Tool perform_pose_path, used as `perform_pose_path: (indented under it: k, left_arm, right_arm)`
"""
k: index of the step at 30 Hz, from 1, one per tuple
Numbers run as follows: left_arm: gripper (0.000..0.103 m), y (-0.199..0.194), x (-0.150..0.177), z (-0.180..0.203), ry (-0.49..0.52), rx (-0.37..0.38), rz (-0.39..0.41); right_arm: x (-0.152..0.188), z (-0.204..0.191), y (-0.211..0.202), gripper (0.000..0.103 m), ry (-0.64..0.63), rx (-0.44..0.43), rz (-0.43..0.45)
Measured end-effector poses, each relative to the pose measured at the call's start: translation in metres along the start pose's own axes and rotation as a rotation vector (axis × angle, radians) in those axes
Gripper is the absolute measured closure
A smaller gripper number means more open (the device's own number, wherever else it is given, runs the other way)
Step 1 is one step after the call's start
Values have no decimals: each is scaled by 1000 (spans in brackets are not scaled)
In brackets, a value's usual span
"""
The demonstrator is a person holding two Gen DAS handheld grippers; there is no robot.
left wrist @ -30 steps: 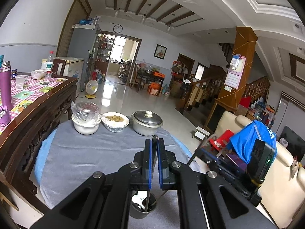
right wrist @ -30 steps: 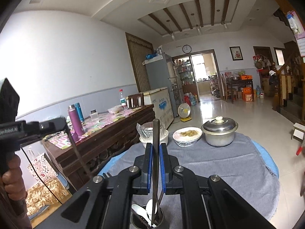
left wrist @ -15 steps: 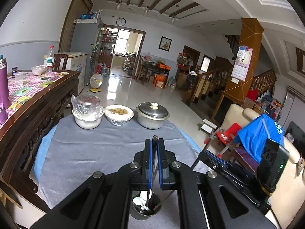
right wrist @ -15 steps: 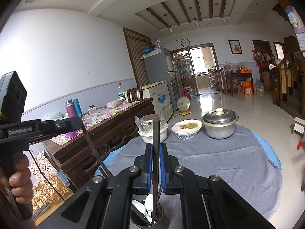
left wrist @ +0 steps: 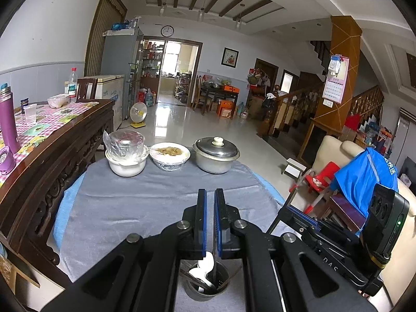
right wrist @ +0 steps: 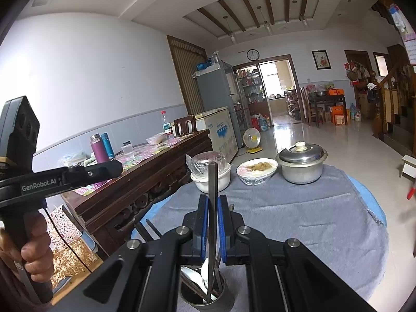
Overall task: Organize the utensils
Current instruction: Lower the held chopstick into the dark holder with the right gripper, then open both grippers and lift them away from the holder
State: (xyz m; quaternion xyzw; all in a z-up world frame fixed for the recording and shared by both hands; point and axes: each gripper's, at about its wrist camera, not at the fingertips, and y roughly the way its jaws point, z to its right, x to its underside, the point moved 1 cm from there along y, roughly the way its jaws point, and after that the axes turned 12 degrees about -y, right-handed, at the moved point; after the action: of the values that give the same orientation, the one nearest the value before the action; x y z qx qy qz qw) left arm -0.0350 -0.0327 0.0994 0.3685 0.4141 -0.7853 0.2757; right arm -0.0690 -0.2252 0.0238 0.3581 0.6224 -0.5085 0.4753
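Observation:
A metal utensil cup (left wrist: 205, 287) with white spoons and metal utensils stands on the grey cloth, right below both grippers; it also shows in the right wrist view (right wrist: 205, 293). My left gripper (left wrist: 210, 195) hangs above the cup with its jaws a narrow gap apart and nothing between them; a thin metal utensil (left wrist: 214, 267) stands in the cup just below. My right gripper (right wrist: 212, 200) is shut on a flat metal utensil handle (right wrist: 212, 182) that stands upright with its lower end inside the cup.
A white bowl under plastic wrap (left wrist: 127, 161), a food bowl (left wrist: 170, 156) and a lidded metal pot (left wrist: 215, 156) line the table's far edge. A dark wooden sideboard (left wrist: 52, 156) stands left. A sofa with a blue garment (left wrist: 364, 176) is right.
The left gripper let go of the thin metal utensil, which now stands in the cup, and its jaws parted slightly. Both views tipped down toward the table. The right gripper kept its hold.

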Motion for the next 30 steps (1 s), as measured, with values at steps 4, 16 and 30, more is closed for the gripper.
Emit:
perform_pose_path:
  k: [4,16,30]
  left_arm:
    - [98,4,1,-5,-13,-9,-8]
    - [98,-6,-6,-47,-88,-68,10]
    - [98,0,5,-48,-62,-143,-19]
  right_arm:
    - [5,1,5,95,4,-2,-19]
    - [16,-1,19,95,-7,-4,-85]
    - [22,-14,24,95,-32,-21,-108]
